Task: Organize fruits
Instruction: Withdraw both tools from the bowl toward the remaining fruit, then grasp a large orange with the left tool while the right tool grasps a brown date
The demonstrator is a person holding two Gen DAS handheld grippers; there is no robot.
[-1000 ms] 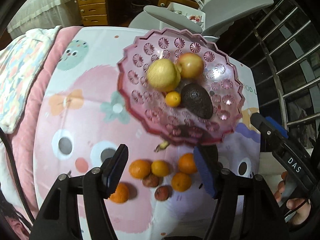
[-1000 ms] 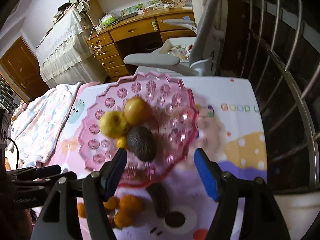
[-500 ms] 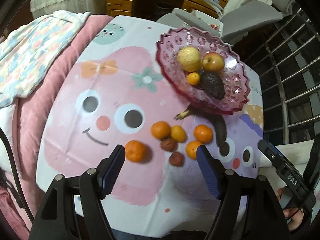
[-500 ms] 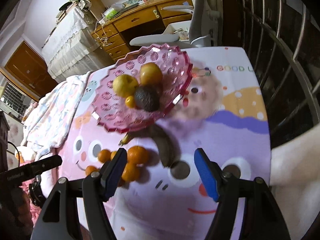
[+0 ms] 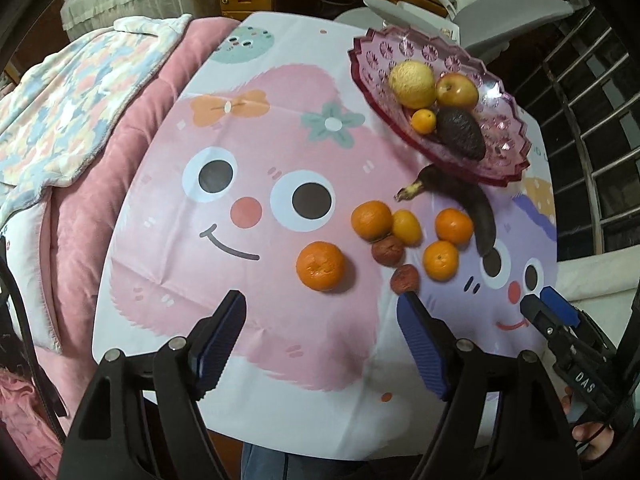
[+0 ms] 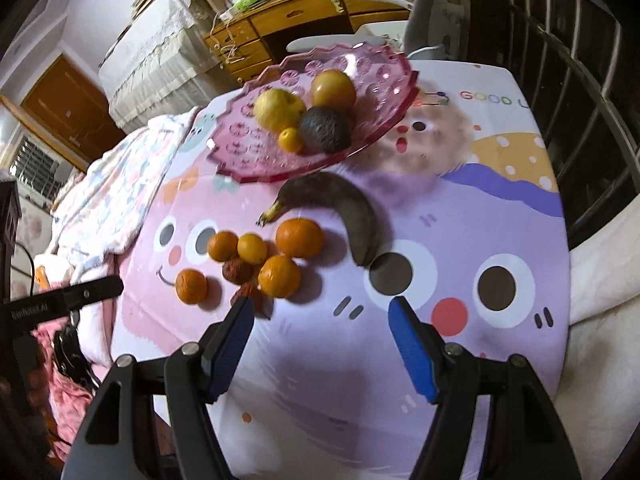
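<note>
A pink glass bowl (image 5: 504, 128) (image 6: 376, 72) at the table's far side holds a yellow fruit (image 5: 412, 84), an apple (image 5: 457, 89), a small orange (image 5: 423, 121) and a dark avocado (image 5: 460, 133). In front of it lie a blackened banana (image 5: 478, 210) (image 6: 352, 212), several oranges (image 5: 320, 266) (image 6: 299, 237) and two brown wrinkled fruits (image 5: 387, 250). My left gripper (image 5: 320, 318) hovers near the single orange, jaws opening, nothing between them. My right gripper (image 6: 320, 322) is open and empty over the cloth in front of the fruit.
A cartoon-face cloth (image 5: 248, 168) covers the table. A pink blanket (image 5: 96, 184) lies along its left side. A grey chair (image 5: 500, 8) and a wooden desk (image 6: 320, 4) stand behind; metal railings (image 6: 580, 80) run along the right.
Both grippers have pulled back from the bowl toward the near side, so the loose fruit and more of the cloth show. The left gripper's jaws have widened.
</note>
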